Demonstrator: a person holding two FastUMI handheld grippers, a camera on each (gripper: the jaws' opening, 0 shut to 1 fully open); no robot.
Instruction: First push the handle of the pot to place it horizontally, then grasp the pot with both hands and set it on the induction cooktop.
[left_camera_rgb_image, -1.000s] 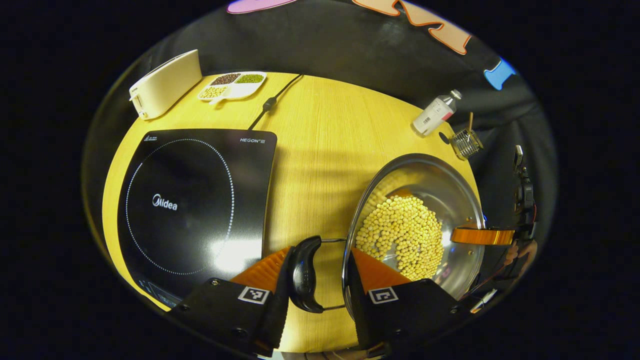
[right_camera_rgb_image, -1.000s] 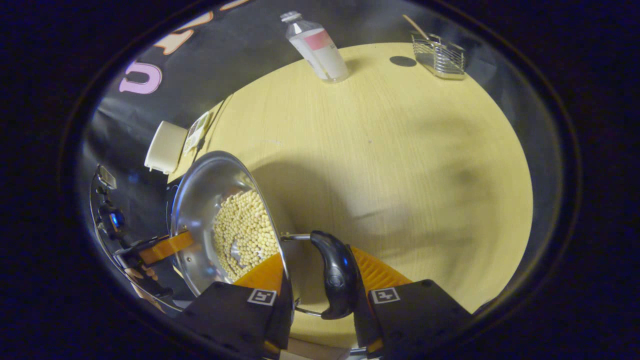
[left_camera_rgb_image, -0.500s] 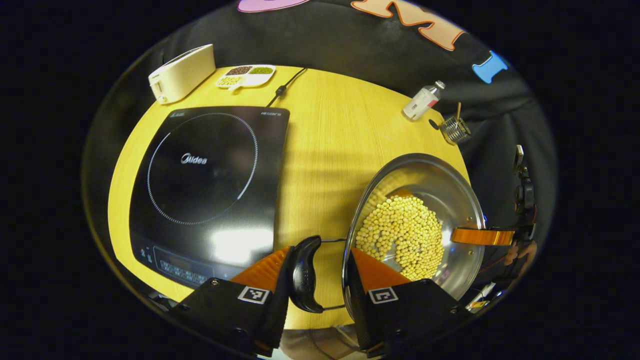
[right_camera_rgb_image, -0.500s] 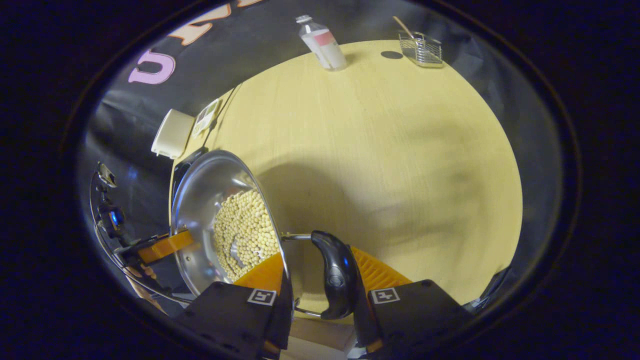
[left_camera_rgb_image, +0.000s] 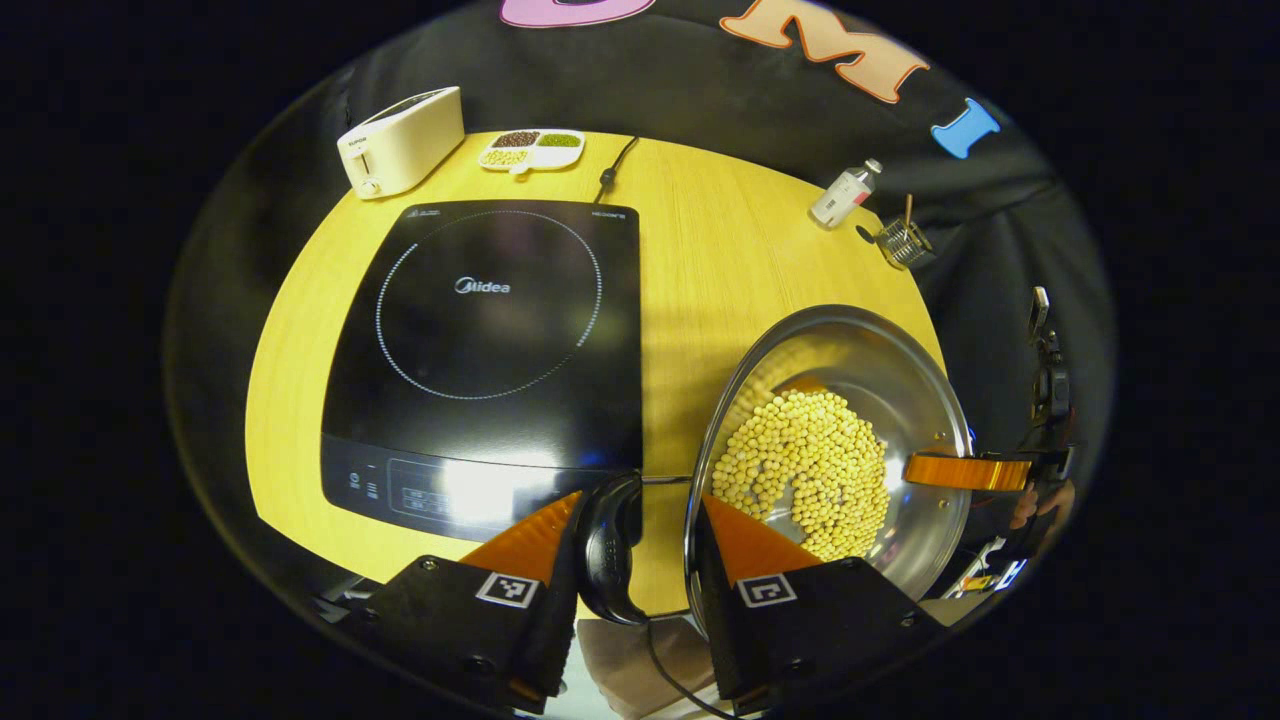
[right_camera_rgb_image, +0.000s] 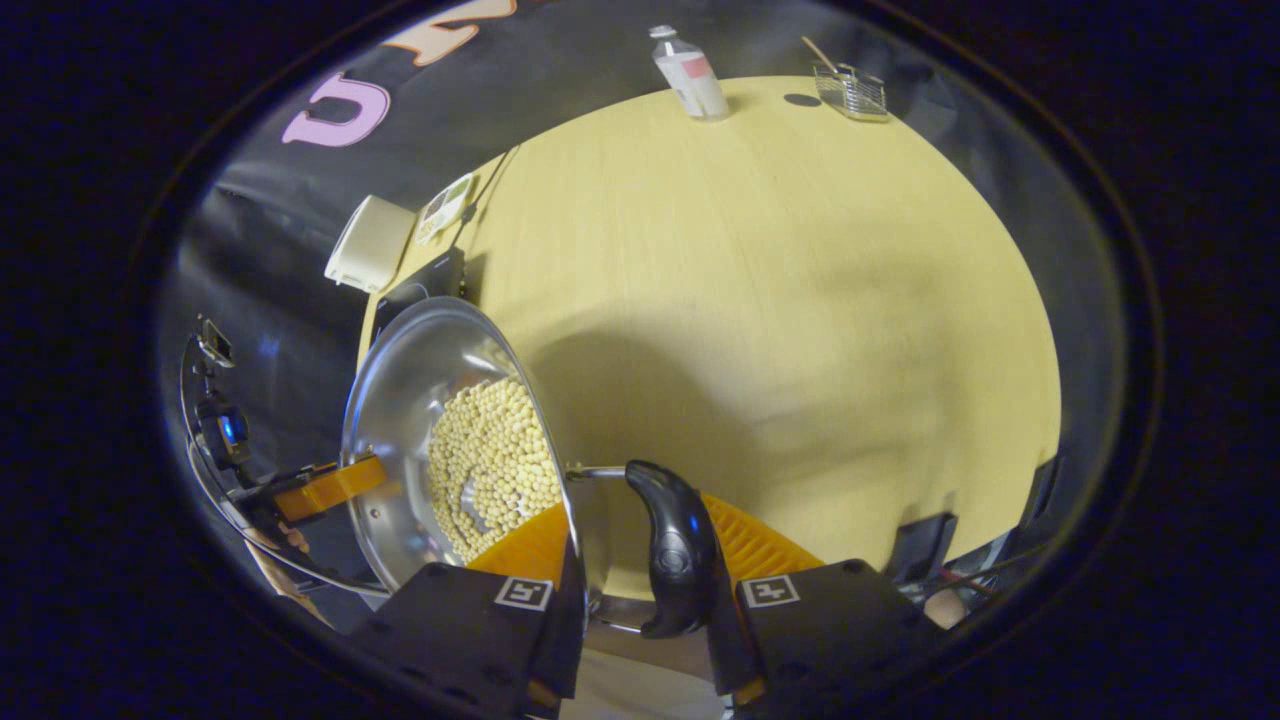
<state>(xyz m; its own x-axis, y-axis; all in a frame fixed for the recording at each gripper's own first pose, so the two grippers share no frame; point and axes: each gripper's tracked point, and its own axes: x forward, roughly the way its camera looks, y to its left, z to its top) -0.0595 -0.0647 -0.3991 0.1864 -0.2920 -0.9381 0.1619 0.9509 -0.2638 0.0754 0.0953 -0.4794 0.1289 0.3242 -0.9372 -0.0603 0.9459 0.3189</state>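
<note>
A steel pot (left_camera_rgb_image: 850, 350) holding soybeans (left_camera_rgb_image: 805, 470) hangs in the air over the near right of the wooden table (left_camera_rgb_image: 720, 260). My left gripper (left_camera_rgb_image: 632, 545) is shut on the pot's black side handle (left_camera_rgb_image: 605, 545) and rim, with one finger inside the pot. My right gripper (right_camera_rgb_image: 640, 550) is shut the same way on the opposite handle (right_camera_rgb_image: 675, 545) of the pot (right_camera_rgb_image: 410, 380). Its orange finger (left_camera_rgb_image: 965, 470) shows across the pot. The black induction cooktop (left_camera_rgb_image: 490, 330) lies on the table to the left of the pot.
At the table's far edge stand a white appliance (left_camera_rgb_image: 400, 140), a divided dish of beans (left_camera_rgb_image: 530, 150) and the cooktop's cord (left_camera_rgb_image: 612, 170). A bottle (left_camera_rgb_image: 842, 195) and a wire basket (left_camera_rgb_image: 903, 243) sit far right. Bare table (right_camera_rgb_image: 780, 300) spreads right of the pot.
Both grippers have risen with the pot held between them. The table looks smaller and farther, and its near edge now shows below the fingers. The cooktop has slid toward the middle of the left gripper view.
</note>
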